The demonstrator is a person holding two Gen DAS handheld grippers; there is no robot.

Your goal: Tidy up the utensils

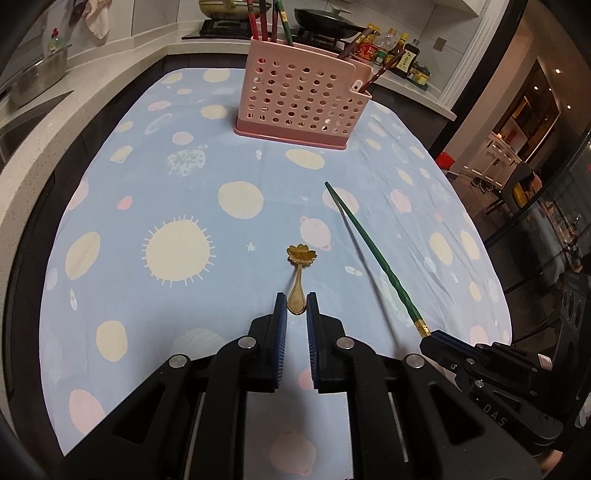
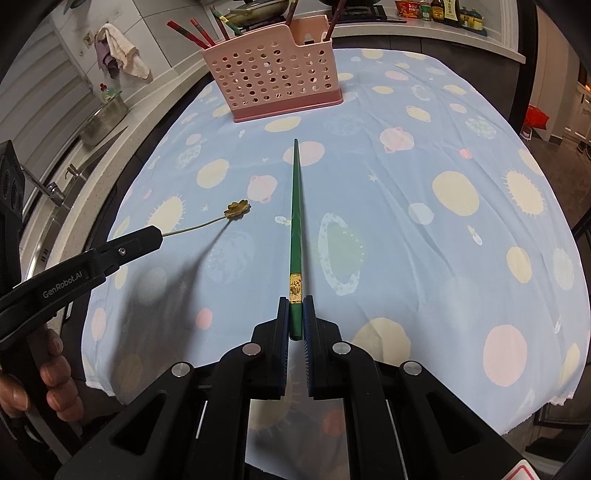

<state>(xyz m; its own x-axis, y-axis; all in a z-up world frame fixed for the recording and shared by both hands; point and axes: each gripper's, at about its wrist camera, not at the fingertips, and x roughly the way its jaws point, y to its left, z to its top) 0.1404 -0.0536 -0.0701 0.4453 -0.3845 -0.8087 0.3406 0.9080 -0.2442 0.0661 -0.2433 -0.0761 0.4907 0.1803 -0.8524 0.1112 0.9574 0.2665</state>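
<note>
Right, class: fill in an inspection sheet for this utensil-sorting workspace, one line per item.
Surface: blue planet-print tablecloth, wrinkled.
Job's things: pink perforated utensil holder upright at the far side, chopsticks inside; gold flower spoon; green chopstick.
Clutter: nothing seen on the cloth.
Grippers: left gripper shut on the spoon handle; right gripper shut on the chopstick's end; both utensils lifted, casting shadows.
Cables: nothing seen.
Surroundings: kitchen counter, stove pans, sauce bottles.

Bare blue spotted tablecloth (image 1: 177, 177) runs far toward the pink perforated plastic utensil holder (image 1: 301, 99), upright chopsticks (image 1: 264, 20) crowding its left compartment.
</note>
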